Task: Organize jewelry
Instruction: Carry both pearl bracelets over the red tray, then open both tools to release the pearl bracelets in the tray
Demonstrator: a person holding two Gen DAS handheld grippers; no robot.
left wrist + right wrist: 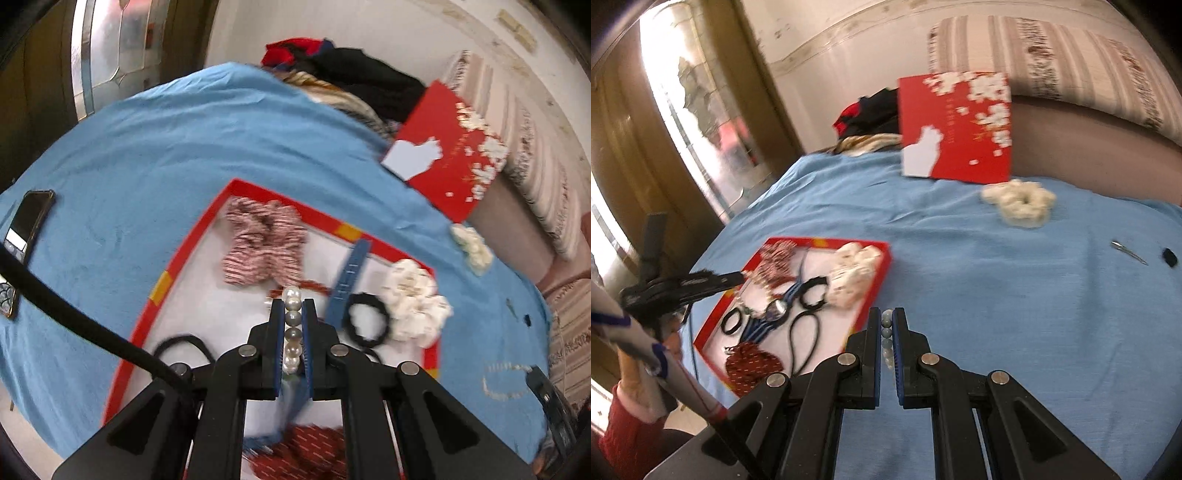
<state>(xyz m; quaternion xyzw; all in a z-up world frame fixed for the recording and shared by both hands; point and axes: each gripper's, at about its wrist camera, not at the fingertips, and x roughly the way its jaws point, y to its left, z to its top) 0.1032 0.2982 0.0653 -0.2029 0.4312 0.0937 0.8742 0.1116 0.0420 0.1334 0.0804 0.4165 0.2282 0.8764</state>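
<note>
My left gripper (293,306) is shut on a strand of pearls (291,332) that runs lengthwise between its fingers. It hangs over a red tray (177,258) with a white floor. The tray holds a striped scrunchie (262,240), a blue watch strap (349,277), black hair ties (365,325) and a white scrunchie (413,306). My right gripper (886,314) is shut on pearl beads (886,334) above the blue cloth, just right of the tray (871,284). In the right wrist view the left gripper (740,277) reaches over the tray's left side.
A red lid (956,125) with white blossoms leans at the back. A second white scrunchie (1019,203), a metal hair clip (1128,253) and a small black piece (1169,257) lie on the cloth. A phone (26,229) lies far left. Clothes (351,74) are piled behind.
</note>
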